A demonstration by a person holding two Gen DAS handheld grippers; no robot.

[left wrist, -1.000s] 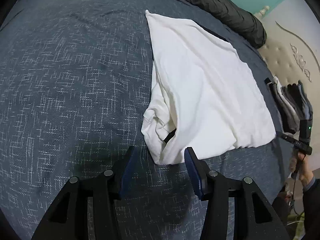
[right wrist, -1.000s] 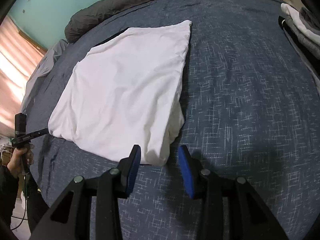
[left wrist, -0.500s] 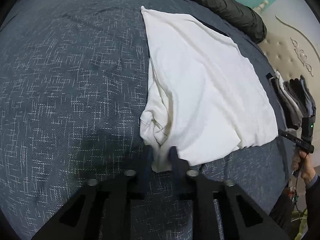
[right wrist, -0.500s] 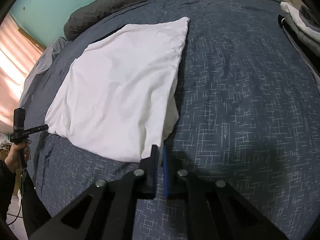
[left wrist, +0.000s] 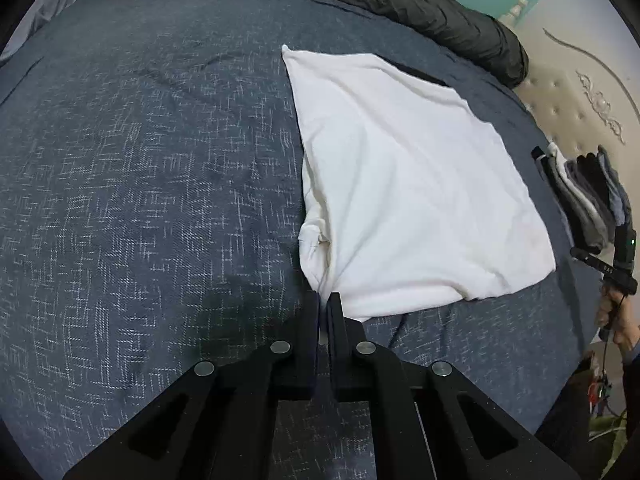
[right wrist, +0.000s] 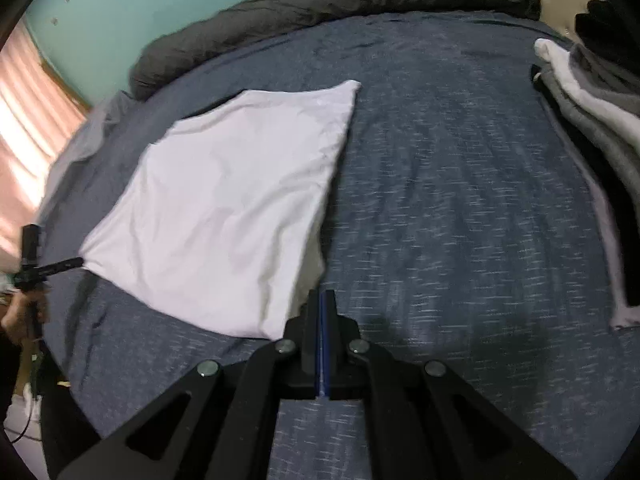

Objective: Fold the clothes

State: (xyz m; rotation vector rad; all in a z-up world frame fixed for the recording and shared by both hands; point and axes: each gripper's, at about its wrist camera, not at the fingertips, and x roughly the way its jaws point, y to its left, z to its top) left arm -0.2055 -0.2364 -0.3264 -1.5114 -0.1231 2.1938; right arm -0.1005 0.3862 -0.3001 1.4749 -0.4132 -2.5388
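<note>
Pinching white garment [left wrist: 416, 184] corners, both tongs.

Bedspread [left wrist: 140, 200]: dark blue, flecked white, under my work.
Duvet [right wrist: 320, 12]: dark grey, rolled along the far edge.
Headboard [left wrist: 568, 92]: cream, tufted.
Wall [right wrist: 140, 0]: teal.
Curtain [right wrist: 28, 120]: pink.

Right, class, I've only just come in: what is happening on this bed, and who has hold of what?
A person is folding a white garment spread on a blue bedspread, using two handheld grippers. The left gripper is shut on its near left corner, and the right gripper is shut at its near right corner. The cloth lies mostly flat. A stack of folded clothes sits to the right.
</note>
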